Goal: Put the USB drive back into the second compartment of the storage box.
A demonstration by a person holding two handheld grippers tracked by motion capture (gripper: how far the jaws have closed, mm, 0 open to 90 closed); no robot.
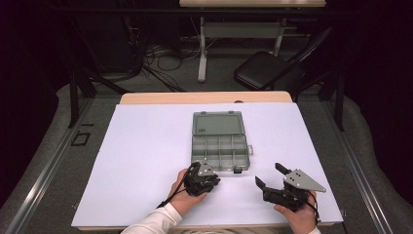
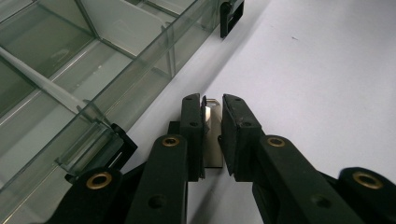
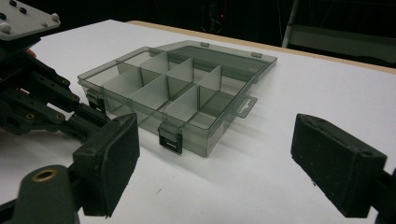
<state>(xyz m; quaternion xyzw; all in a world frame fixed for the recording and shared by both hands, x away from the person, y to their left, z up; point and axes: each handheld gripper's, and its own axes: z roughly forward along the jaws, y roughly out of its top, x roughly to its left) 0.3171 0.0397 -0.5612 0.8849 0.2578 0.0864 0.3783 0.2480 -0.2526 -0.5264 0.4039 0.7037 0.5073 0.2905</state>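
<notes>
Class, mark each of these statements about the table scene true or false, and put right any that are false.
1. The left gripper is shut on a small metal piece. True.
2. The organizer box has its lid closed. False: the lid lies open, folded back on the far side.
3. The right gripper has its jaws open with nothing between them. True.
4. The right gripper rests inside a compartment of the box. False: it is held over the white table sheet, apart from the box.
5. The box's walls are see-through. True.
</notes>
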